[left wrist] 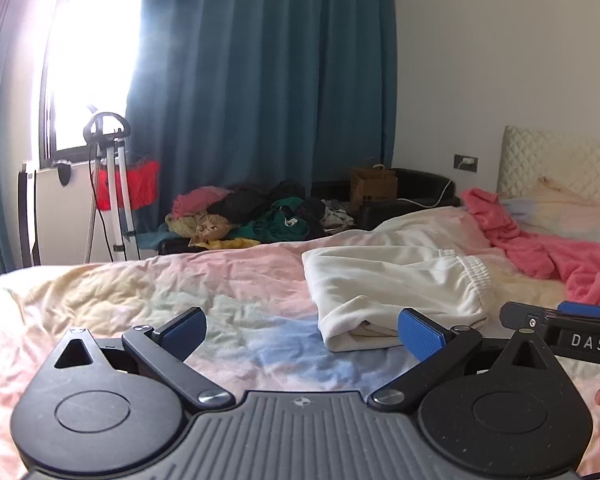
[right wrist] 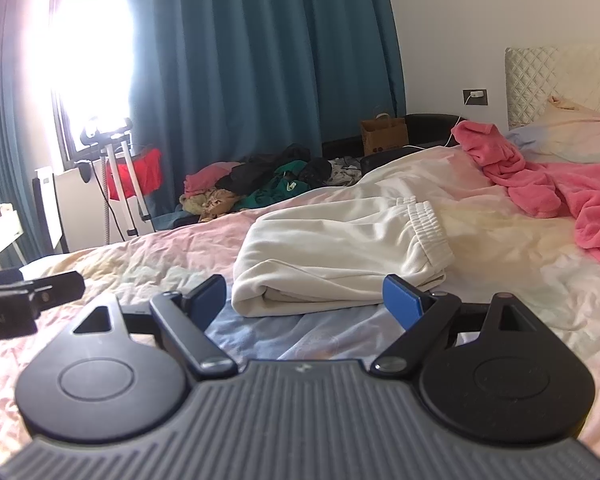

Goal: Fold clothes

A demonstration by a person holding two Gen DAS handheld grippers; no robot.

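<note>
Folded cream sweatpants (left wrist: 396, 292) (right wrist: 336, 256) lie on the pastel bedspread (left wrist: 140, 300) (right wrist: 500, 240), elastic waistband toward the right. My left gripper (left wrist: 304, 330) is open just short of the fold's near edge, nothing between its blue pads. My right gripper (right wrist: 304, 300) is open too, its jaws spread in front of the garment's near edge without touching it. Each gripper's side shows at the edge of the other's view. A pink fleece garment (left wrist: 540, 244) (right wrist: 548, 184) lies crumpled farther right on the bed.
Past the bed, a heap of mixed clothes (left wrist: 252, 216) (right wrist: 260, 184) covers a dark bench. A brown paper bag (left wrist: 372, 188) (right wrist: 384, 130), a white stand with a red cloth (left wrist: 116, 184), teal curtains (left wrist: 260, 72) and a quilted headboard (left wrist: 556, 160) surround it.
</note>
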